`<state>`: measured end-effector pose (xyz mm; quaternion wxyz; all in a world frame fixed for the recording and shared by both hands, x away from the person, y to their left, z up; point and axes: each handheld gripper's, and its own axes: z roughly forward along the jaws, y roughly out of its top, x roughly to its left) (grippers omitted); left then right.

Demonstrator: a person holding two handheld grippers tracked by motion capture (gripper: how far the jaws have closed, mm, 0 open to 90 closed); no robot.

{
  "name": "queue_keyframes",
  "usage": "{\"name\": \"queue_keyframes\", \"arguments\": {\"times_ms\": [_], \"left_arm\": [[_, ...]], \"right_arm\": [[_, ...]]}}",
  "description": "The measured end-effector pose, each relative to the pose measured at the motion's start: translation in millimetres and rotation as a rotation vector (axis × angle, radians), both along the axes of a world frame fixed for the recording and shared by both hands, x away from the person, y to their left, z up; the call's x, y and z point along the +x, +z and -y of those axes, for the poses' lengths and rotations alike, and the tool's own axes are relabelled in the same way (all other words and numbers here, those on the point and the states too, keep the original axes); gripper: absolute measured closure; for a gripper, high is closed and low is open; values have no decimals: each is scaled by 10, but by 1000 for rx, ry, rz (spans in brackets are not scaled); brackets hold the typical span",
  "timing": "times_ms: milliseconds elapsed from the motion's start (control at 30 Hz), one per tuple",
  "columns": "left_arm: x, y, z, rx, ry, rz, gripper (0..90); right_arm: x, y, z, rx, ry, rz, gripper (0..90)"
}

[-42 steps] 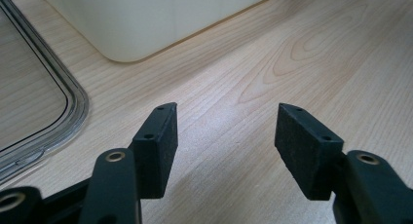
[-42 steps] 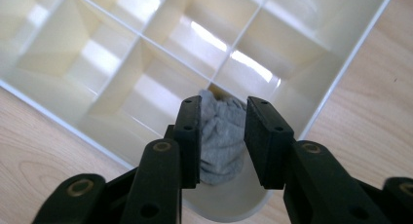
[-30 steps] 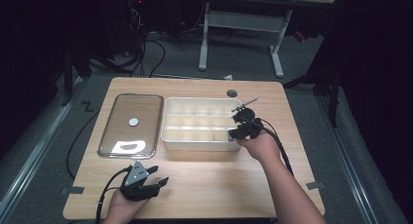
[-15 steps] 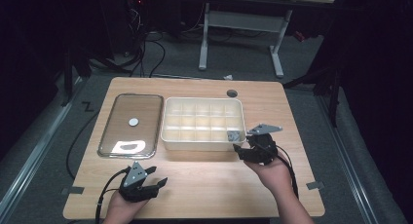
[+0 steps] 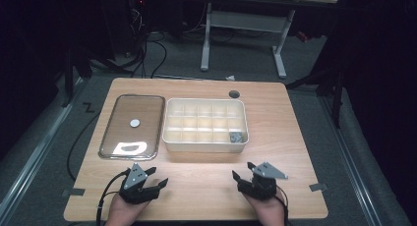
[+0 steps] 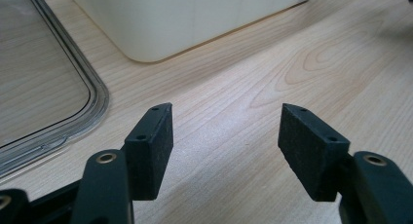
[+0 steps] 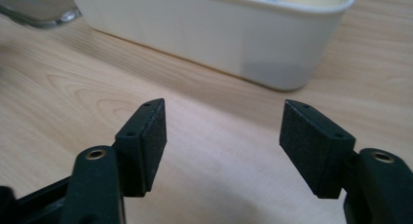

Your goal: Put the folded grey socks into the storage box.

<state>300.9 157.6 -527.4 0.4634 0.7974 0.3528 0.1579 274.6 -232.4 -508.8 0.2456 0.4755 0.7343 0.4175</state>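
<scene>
The right gripper [image 5: 252, 171] has pulled back from the far right corner of the white plastic compartment box [image 5: 205, 143], where it hung a second ago, and now rests at the near edge of the pale wooden surface [image 5: 295, 123]. Its jaws have just been opening and stand wide apart, with nothing but bare wood between them. A small grey metal part [image 5: 235, 136] lies in the box's near right compartment, so I judge a drop into the box has just been finished. The left gripper [image 5: 151, 177] has kept to its spot at the near left, its jaws likewise spread wide and empty. The clear rectangular plastic lid [image 5: 147, 105] lies flat just left of the box, a small white disc [image 5: 134, 122] at its middle. With both grippers withdrawn and idle, fitting that lid looks like the likely next step.
</scene>
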Motion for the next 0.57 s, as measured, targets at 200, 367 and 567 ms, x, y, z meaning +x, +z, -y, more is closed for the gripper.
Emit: {"name": "queue_keyframes", "arguments": {"times_ms": [200, 367, 567], "left_arm": [[3, 0, 58, 11, -8, 4, 376], [-9, 1, 81, 21, -14, 11, 371], [-14, 23, 34, 11, 0, 16, 365]], "right_arm": [[-96, -70, -6, -5, 31, -30, 358], [-101, -96, 17, -17, 32, -27, 365], [-97, -113, -3, -10, 30, -33, 369]]}}
